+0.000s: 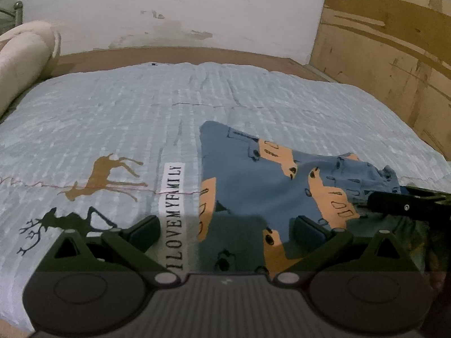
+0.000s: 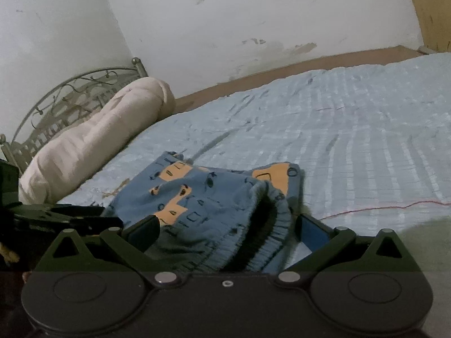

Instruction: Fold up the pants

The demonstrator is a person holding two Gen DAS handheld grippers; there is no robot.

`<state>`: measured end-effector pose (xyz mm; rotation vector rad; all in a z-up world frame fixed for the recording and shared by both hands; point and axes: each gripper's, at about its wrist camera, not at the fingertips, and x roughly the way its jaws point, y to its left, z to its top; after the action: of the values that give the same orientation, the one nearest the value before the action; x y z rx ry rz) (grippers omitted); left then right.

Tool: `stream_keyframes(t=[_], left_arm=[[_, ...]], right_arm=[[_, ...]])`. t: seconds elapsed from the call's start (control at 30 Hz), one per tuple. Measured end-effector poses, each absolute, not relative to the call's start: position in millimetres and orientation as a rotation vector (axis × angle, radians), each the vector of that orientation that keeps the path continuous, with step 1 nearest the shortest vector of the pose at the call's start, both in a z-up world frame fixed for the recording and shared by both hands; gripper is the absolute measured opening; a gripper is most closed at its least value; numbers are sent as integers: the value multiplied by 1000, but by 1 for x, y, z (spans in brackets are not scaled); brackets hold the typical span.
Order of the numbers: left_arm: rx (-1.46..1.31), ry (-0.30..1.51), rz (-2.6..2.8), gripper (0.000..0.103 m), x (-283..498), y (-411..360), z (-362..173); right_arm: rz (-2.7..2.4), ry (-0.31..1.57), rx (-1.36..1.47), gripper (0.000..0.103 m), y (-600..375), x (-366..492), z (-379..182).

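Note:
Small blue pants [image 1: 253,174] with orange vehicle prints lie crumpled in a rough fold on the light blue bedspread [image 1: 112,118]. My left gripper [image 1: 227,231] is open and straddles the near left edge of the pants, one finger over the cloth and the other over the bedspread. In the right wrist view the pants [image 2: 197,197] show their ribbed waistband [image 2: 270,233], gaping open towards the camera. It lies between the spread fingers of my right gripper [image 2: 228,231], which is open. Each gripper appears in the other's view: the right gripper [image 1: 394,202] and the left gripper [image 2: 70,217].
A cream bolster pillow [image 2: 93,138] lies along the metal headboard [image 2: 56,98]. A white wall [image 1: 183,8] stands behind the bed and a wooden panel [image 1: 389,42] to the right. The bedspread carries deer prints [image 1: 107,174] and a white text label [image 1: 172,214].

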<state>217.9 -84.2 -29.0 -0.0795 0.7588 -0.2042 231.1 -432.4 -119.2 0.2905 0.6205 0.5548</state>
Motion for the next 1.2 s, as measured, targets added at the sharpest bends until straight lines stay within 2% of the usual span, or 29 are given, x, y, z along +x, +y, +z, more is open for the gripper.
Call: stream_keyframes(t=[0.3, 0.43, 0.7, 0.8, 1.07, 1.2], left_arm=[[-137, 800, -277, 101, 222, -73, -24], [-152, 816, -294, 89, 223, -70, -21], [-161, 834, -315, 64, 221, -73, -16], [-144, 835, -301, 57, 221, -75, -15], [-153, 831, -286, 24, 221, -72, -11], [-158, 821, -279, 12, 219, -71, -6]], right_arm=[[567, 624, 441, 101, -442, 236, -117], [538, 629, 453, 90, -443, 236, -116], [463, 635, 477, 59, -452, 233, -121], [448, 635, 474, 55, -452, 232, -122], [425, 625, 453, 39, -446, 225, -120], [425, 615, 459, 31, -445, 222, -117]])
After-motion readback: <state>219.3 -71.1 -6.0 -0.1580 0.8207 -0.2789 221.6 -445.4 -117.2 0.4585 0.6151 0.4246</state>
